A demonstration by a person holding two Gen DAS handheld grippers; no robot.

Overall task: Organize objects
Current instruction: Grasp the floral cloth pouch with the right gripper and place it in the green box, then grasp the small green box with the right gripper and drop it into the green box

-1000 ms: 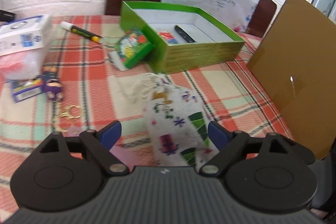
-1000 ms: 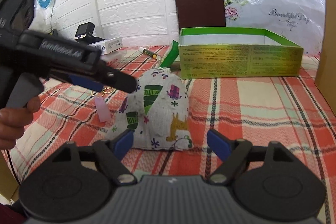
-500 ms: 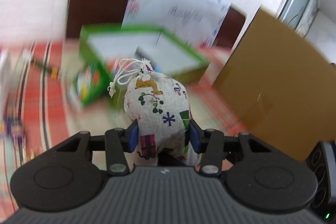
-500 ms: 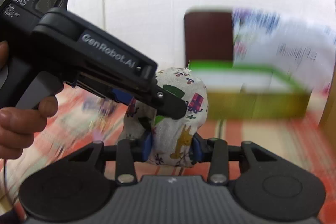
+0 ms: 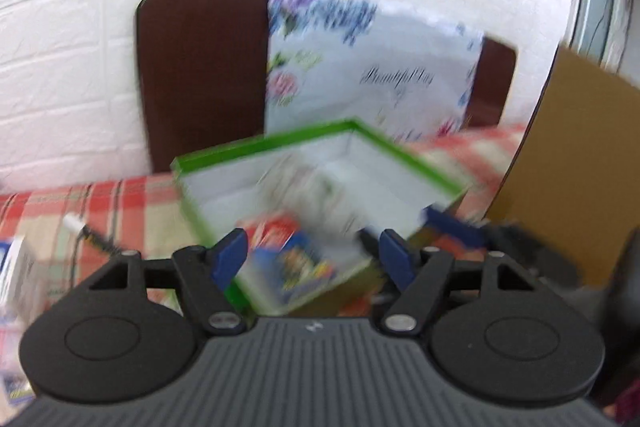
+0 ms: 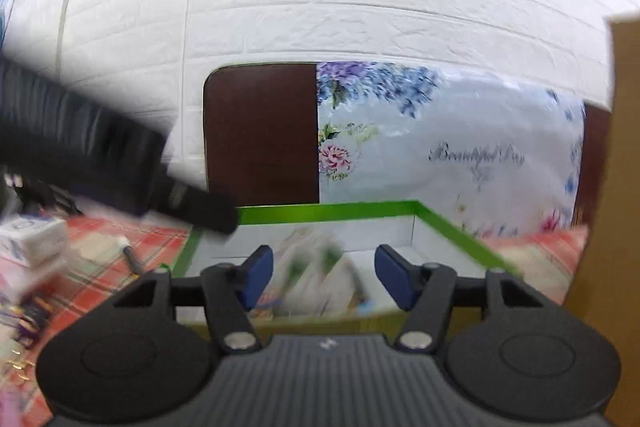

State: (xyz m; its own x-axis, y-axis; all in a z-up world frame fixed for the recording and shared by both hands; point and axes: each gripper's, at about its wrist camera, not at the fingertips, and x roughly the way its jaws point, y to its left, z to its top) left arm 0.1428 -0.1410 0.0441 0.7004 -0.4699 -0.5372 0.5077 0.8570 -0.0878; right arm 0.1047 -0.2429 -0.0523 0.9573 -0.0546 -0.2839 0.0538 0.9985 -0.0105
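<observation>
The left tool (image 5: 313, 255) is over the near corner of the open green cardboard box with a white inside (image 5: 404, 155). Its blue pads are parted and opening wider, and nothing is pressed between them. Below that gap, at the box's near corner, lie a red packet (image 5: 276, 225) and a blue printed packet (image 5: 300, 267), both blurred.

The right tool (image 6: 324, 277) faces the same box (image 6: 340, 211) across its near wall. Its blue pads are likewise spread and opening, clear of anything. Beyond them, inside the box, a white printed cloth pouch (image 6: 316, 277) shows as a pale smear with green patches; whether it has come to rest on the box floor cannot be told from the blur. In the left view it is a whitish streak (image 5: 320, 199) in the middle of the box.

The box stands on the surface under a red and cream checked cloth (image 6: 116, 263), near its far edge. A white marker pen (image 6: 130, 251) and a white carton (image 6: 32, 239) lie toward the surface's left edge. A brown cardboard sheet (image 5: 580, 163) stands along the right edge. Behind the far edge, a dark brown chair back (image 6: 260, 131) carries a pale floral bag (image 6: 460, 155).
</observation>
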